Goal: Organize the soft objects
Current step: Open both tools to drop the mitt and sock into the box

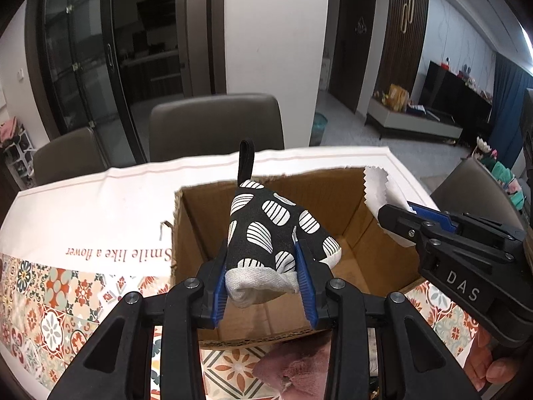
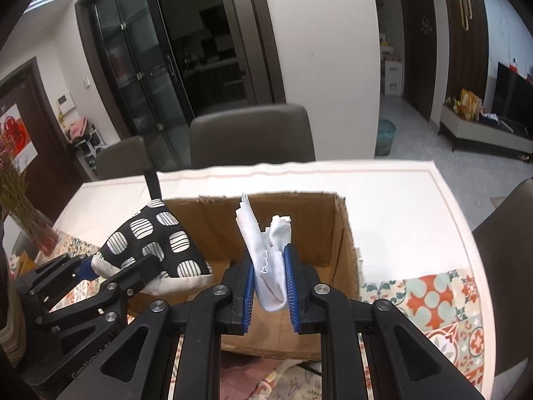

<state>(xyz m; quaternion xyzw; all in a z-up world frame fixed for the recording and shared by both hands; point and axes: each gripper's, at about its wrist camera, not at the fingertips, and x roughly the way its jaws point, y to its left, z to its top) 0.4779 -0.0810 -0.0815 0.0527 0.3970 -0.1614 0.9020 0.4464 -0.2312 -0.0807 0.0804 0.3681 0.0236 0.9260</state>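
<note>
Firstly, item one: your left gripper [image 1: 263, 280] holds a black pot holder with white striped spots [image 1: 273, 230], jaws part-way closed and pressing its grey-white hem from both sides. It hangs above the open cardboard box [image 1: 353, 196], its black loop pointing up.

Item two: your right gripper [image 2: 269, 283] has its jaws drawn nearly together on a white cloth [image 2: 266, 250], crumpled and folded, also above the box.

Item three: the box stands on a table under a white tablecloth [image 1: 100, 206] that lies over a patterned tile-print cover [image 1: 50, 306].

Left wrist view only: printed words on the tablecloth reading "Smile like a flower", a pink soft item [image 1: 293, 370] on the near side of the box, and your hand [image 1: 489, 366] beneath the right gripper's body.

Right wrist view only: a vase of dried flowers [image 2: 23, 206] at the far left of the table, and the pot holder's padded side in profile with the left gripper seen from the side.

Both views: grey chairs [image 2: 250, 136] behind the table.
</note>
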